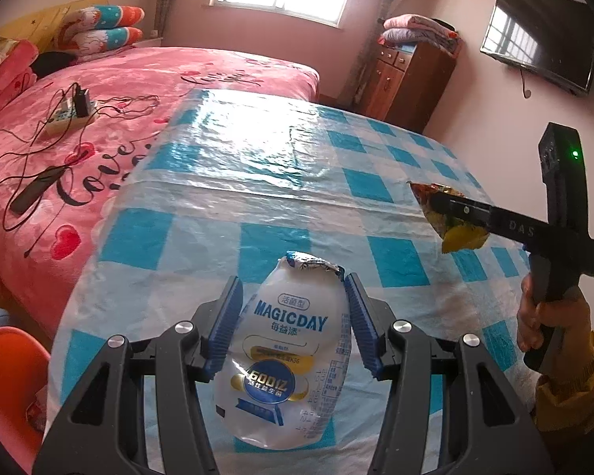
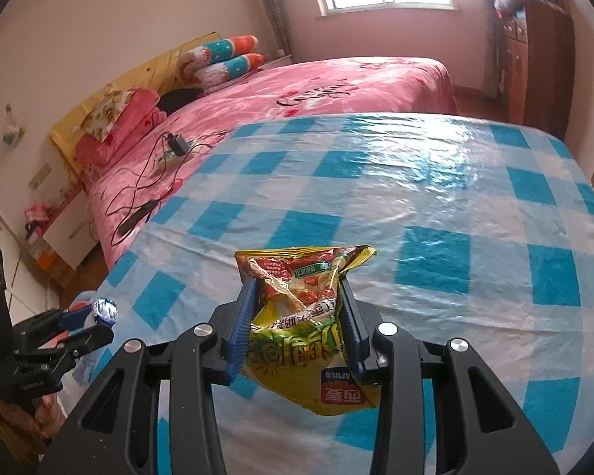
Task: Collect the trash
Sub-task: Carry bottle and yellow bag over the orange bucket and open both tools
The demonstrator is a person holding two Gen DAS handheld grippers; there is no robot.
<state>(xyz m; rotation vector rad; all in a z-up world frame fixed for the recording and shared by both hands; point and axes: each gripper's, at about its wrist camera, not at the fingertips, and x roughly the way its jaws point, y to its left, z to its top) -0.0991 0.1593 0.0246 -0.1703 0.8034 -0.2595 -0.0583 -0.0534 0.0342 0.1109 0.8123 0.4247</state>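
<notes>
while both hover over checked table, left gripper clamps white bottle, right gripper clamps yellow snack wrapper; tabletop bare, pink bed beyond far edge.

The left tongs clamp a white MAGICDAY yogurt-drink bottle by its upper body, blue pads pressed on both sides, its crumpled foil lid peeled up; below lies the counter under a glossy blue-and-white checked cover; at right, a hand in a yellow sleeve holds the right tongs, closed on a crumpled red-and-yellow snack wrapper; a pink bed with tangled cables lies at left.
</notes>
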